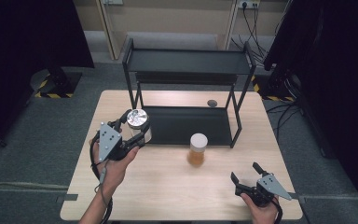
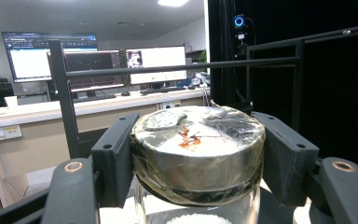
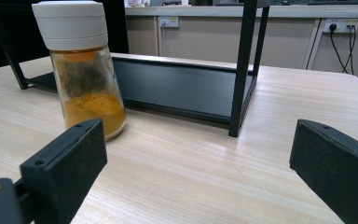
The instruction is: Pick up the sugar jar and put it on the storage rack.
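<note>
Left gripper (image 1: 131, 136) clamped on silver-lidded jar (image 1: 138, 122), jaws pressed flat against opposite sides of the foil-wrapped lid (clearest in the left gripper view, where the lid (image 2: 199, 149) sits squarely between the two black pads). Jar upright, long axis vertical, clear glass body below the lid with something white inside. Held at the front left corner of black two-tier rack (image 1: 186, 93), just before the lower shelf (image 1: 186, 123) and apparently lifted off the table (image 1: 168, 186), though contact underneath cannot be told for sure. Lower shelf straight ahead and slightly right of the held jar; upper shelf (image 1: 189, 60) above and behind, its rail at about lid height in the left gripper view. Deciding relation for the likely next move: jar in front of and close to the rack's open face, so a short forward carry onto a shelf, kept upright, with the left post to clear.

Right gripper (image 1: 248, 178) resting low near the table's front right corner, jaws spread wide, nothing between them. Second jar (image 1: 198, 149), white-capped with orange powder, upright on the table just before the rack's front edge, ahead and to the left of the right gripper (nearer that hand than the left one, and well apart from both). Same jar (image 3: 86, 70) seen beyond the left jaw in the right gripper view, untouched.
</note>
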A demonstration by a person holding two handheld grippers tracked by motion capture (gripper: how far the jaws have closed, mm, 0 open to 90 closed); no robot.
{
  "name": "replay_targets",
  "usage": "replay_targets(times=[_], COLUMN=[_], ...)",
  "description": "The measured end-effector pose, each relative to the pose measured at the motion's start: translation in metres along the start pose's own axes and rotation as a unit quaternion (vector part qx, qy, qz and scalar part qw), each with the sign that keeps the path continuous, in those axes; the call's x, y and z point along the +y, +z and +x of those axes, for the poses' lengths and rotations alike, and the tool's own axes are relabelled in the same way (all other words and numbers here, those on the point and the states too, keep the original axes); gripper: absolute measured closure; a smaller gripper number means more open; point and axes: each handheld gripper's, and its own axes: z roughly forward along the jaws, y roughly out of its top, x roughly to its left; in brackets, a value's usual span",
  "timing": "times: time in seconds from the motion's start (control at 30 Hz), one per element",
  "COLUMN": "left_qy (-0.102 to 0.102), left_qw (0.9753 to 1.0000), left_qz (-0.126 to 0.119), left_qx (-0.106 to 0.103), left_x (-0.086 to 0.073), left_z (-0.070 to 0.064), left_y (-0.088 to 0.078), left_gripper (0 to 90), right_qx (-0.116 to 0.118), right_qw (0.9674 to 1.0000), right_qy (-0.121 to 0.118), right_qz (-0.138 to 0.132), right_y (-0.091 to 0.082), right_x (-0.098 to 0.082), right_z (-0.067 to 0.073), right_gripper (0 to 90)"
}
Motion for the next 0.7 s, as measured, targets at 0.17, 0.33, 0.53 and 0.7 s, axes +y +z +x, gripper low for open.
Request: replay_targets(times=[0.17, 0.33, 0.53, 0.7], left_qy=[0.001, 0.0, 0.003, 0.008], left_qw=[1.0, 0.9999, 0.9999, 0.9999], left_qz=[-0.003, -0.006, -0.01, -0.012], left_qx=[0.0, -0.008, -0.005, -0.004], left_x=[0.003, 0.007, 0.015, 0.02], left_z=[-0.001, 0.002, 0.003, 0.004], left_y=[0.003, 0.006, 0.009, 0.011], left_gripper=[35.0, 35.0, 35.0, 35.0], right_qx=[0.0, -0.001, -0.001, 0.0], right_qw=[1.0, 1.0, 1.0, 1.0], right_qy=[0.002, 0.001, 0.0, 0.002], right_qz=[-0.001, -0.001, -0.001, 0.0], right_y=[0.0, 0.0, 0.0, 0.0], right_x=[0.0, 0.0, 0.0, 0.0], right_z=[0.0, 0.0, 0.0, 0.0], right_gripper=[4.1, 4.2, 4.1, 4.1])
